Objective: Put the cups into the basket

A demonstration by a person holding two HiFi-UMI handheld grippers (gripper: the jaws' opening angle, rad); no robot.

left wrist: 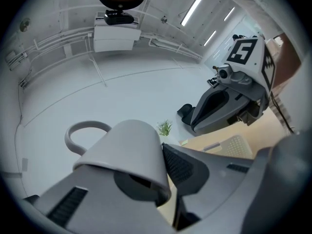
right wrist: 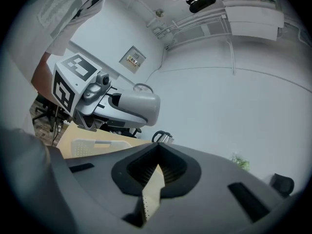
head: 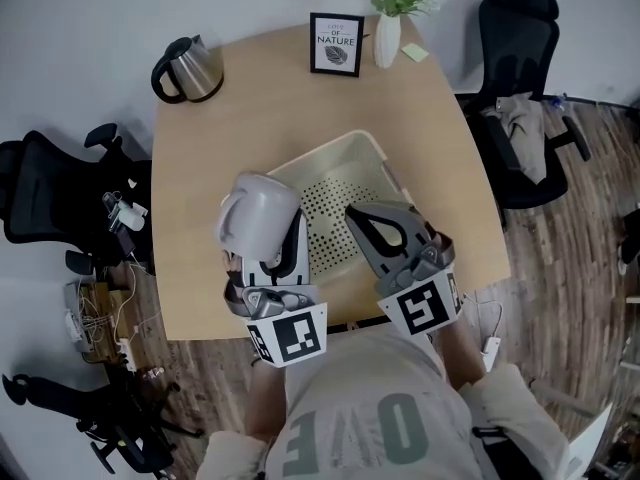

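Note:
A pale grey cup [head: 258, 213] with a loop handle is lifted off the table, and my left gripper [head: 265, 240] is shut on it. In the left gripper view the cup [left wrist: 127, 152] lies tilted between the jaws, its handle [left wrist: 80, 129] pointing away to the left. It hangs over the left edge of the cream perforated basket [head: 372, 158] in the middle of the table. My right gripper [head: 366, 215] hovers over the basket's right part, shut with nothing in it. In the right gripper view its jaws [right wrist: 156, 152] meet at the tips.
On the round wooden table [head: 200, 168] stand a steel kettle [head: 188, 68] at the far left, a framed print [head: 336, 43] and a white vase with a plant [head: 389, 23] at the far edge. Black office chairs [head: 525, 98] flank the table on both sides.

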